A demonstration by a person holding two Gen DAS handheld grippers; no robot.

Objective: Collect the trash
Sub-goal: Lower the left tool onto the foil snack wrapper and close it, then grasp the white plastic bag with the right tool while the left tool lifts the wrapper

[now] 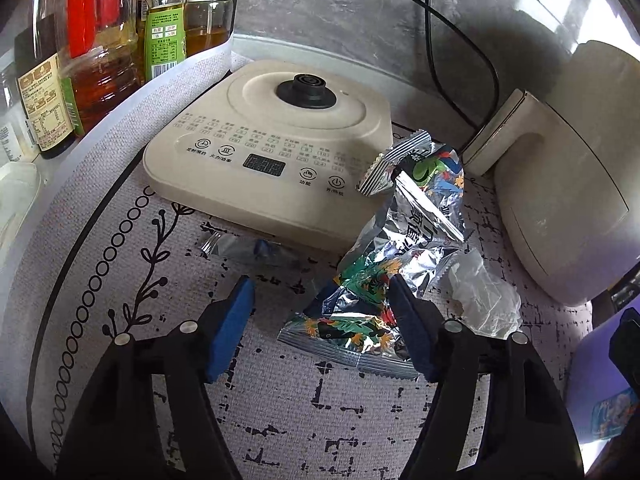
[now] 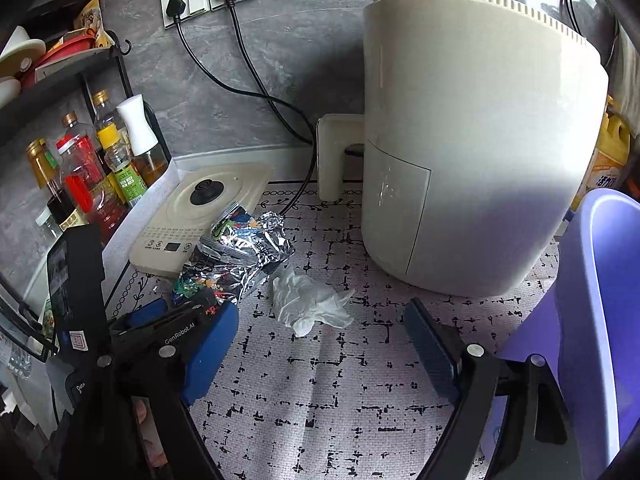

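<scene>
A crumpled silver foil snack bag (image 1: 400, 248) lies on the patterned mat, leaning on the cooker's front right corner. My left gripper (image 1: 320, 312) is open, its fingers straddling the bag's near end. A crumpled white tissue (image 1: 484, 300) lies just right of the bag. A small clear wrapper (image 1: 248, 248) lies by the cooker's front edge. In the right wrist view the bag (image 2: 240, 256) and the tissue (image 2: 312, 304) lie ahead of my right gripper (image 2: 320, 344), which is open and empty. The left gripper's body (image 2: 168, 328) shows there at the bag's near end.
A beige induction cooker (image 1: 272, 144) sits at the back left. A large beige air fryer (image 2: 472, 136) stands to the right. A purple bin (image 2: 592, 320) is at the far right edge. Oil and sauce bottles (image 1: 96, 60) fill a rack on the left. Black cords (image 2: 248, 76) run to wall sockets.
</scene>
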